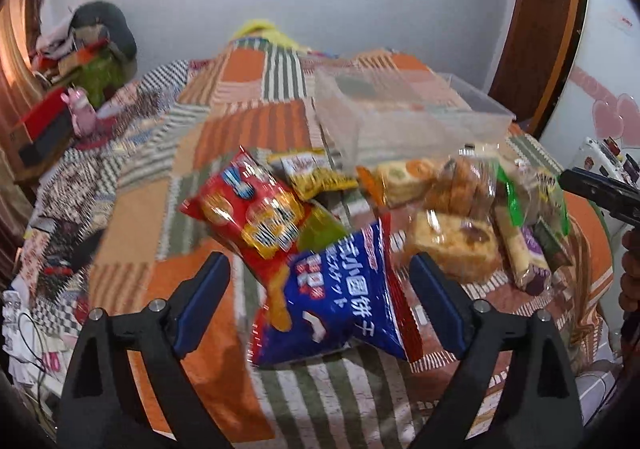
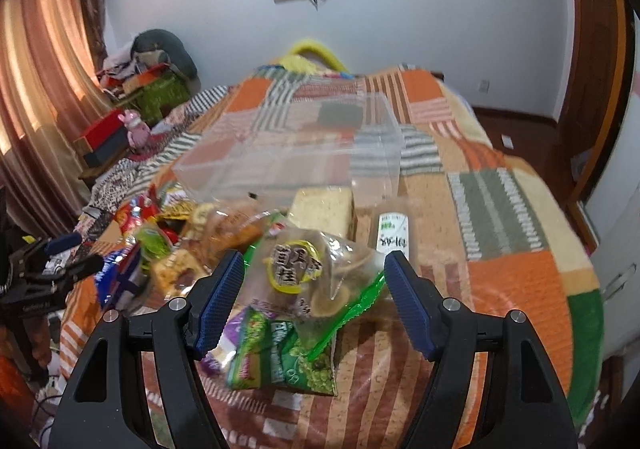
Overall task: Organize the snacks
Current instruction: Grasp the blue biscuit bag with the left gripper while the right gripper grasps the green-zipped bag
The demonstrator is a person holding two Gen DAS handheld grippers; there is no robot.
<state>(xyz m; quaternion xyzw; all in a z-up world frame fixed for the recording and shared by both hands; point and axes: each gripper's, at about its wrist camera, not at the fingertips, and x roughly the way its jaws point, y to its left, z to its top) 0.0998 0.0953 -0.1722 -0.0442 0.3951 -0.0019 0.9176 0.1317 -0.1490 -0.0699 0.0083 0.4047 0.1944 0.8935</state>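
Note:
A pile of snack packs lies on a patchwork bedspread. In the left wrist view my left gripper (image 1: 320, 285) is open, its jaws standing either side of a blue biscuit bag (image 1: 340, 297) with a red chip bag (image 1: 248, 209) leaning on it. A clear plastic box (image 1: 400, 117) stands empty behind the pile. In the right wrist view my right gripper (image 2: 316, 297) is open around a clear bag with a green strip (image 2: 308, 273), above a green snack pack (image 2: 288, 361). The clear box shows there too (image 2: 288, 153).
Bread and cake packs (image 1: 460, 245) lie at the right of the pile, a yellow pack (image 1: 312, 173) behind. A tall white-labelled pack (image 2: 394, 233) lies beside a wrapped cake (image 2: 324, 209). Clutter and a red box (image 2: 104, 137) sit left by the curtain.

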